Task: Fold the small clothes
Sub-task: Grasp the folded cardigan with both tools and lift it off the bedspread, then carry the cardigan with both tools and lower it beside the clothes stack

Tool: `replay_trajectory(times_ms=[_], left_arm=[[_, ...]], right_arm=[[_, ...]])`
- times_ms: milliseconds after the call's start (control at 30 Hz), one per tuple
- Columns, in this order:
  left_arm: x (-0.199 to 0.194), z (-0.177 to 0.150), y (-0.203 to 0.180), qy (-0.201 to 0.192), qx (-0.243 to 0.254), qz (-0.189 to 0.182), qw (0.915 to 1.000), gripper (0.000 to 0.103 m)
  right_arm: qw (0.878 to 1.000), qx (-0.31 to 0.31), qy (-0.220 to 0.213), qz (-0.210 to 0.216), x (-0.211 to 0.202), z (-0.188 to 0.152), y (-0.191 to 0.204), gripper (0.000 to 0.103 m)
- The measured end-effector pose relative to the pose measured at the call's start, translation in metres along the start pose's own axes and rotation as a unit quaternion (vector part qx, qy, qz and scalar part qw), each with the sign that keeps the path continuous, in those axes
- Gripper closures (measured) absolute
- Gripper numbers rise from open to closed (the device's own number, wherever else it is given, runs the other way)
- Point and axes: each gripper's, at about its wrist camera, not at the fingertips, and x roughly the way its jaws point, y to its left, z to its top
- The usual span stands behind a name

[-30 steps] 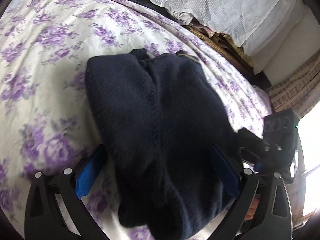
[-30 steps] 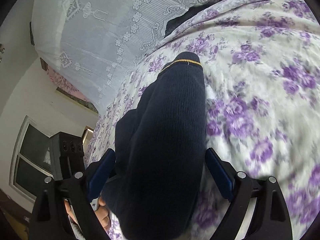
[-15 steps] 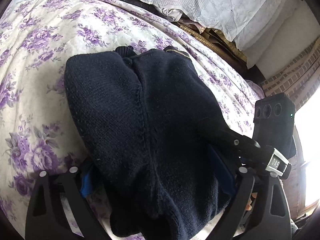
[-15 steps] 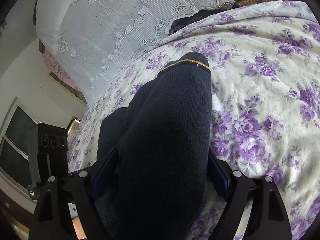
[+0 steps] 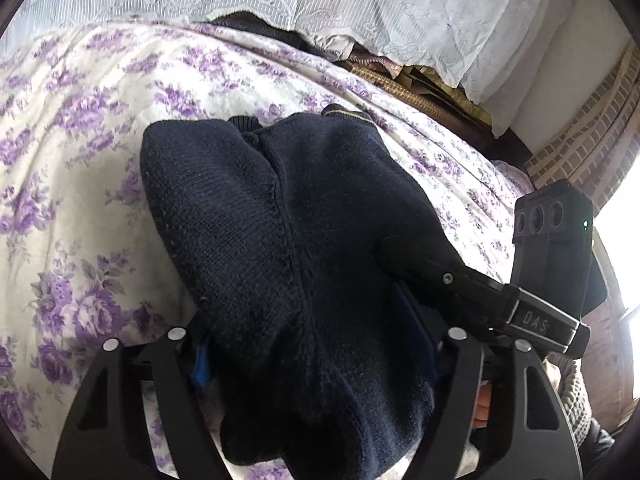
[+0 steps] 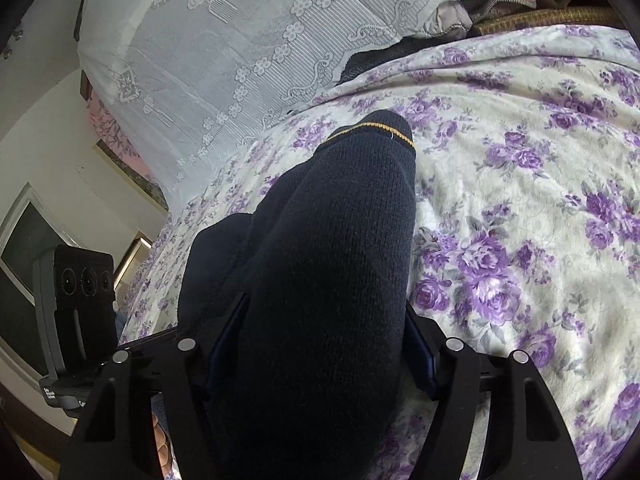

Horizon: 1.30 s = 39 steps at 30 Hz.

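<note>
Navy knit sweater (image 5: 288,240) lies on the flowered bedspread (image 5: 80,184), long axis running away from you; left gripper (image 5: 316,360) and right gripper (image 6: 320,344) (jaws just closing) both clamp its near end.

Both views are fisheye cameras riding 1 gripper each, looking forward and downward along its 2 fingers, very near the dark knit garment (image 5: 304,240) on the floral bedspread (image 5: 80,168). The left view faces the far lace cloth (image 5: 400,4); the right view looks leftward across the bed. Both share garment, bedspread and lace.
</note>
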Motion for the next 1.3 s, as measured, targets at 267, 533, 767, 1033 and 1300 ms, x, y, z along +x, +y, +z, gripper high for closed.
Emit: replay_trajectory(times_ms=[267, 533, 767, 1033, 1300], left_arm=[[-0.005, -0.001, -0.003, -0.008, 0.008, 0.013, 0.9999, 0.038], [-0.034, -0.019, -0.018, -0.028, 0.017, 0.032, 0.9989, 0.046], [-0.084, -0.048, -0.032, -0.066, 0.015, 0.073, 0.9950, 0.047], [-0.152, -0.104, -0.040, -0.119, -0.012, 0.124, 0.9850, 0.047], [-0.211, -0.164, -0.045, -0.159, -0.041, 0.153, 0.9745, 0.047]], right_arm=[[1.000, -0.006, 0.000, 0.000, -0.001, 0.000, 0.002, 0.032], [0.997, -0.069, -0.021, 0.001, -0.018, -0.009, 0.032, 0.034], [0.993, -0.107, -0.020, 0.035, -0.036, -0.021, 0.067, 0.035], [0.984, -0.154, 0.002, 0.091, -0.052, -0.052, 0.121, 0.035], [0.972, -0.195, 0.023, 0.127, -0.071, -0.096, 0.170, 0.035]])
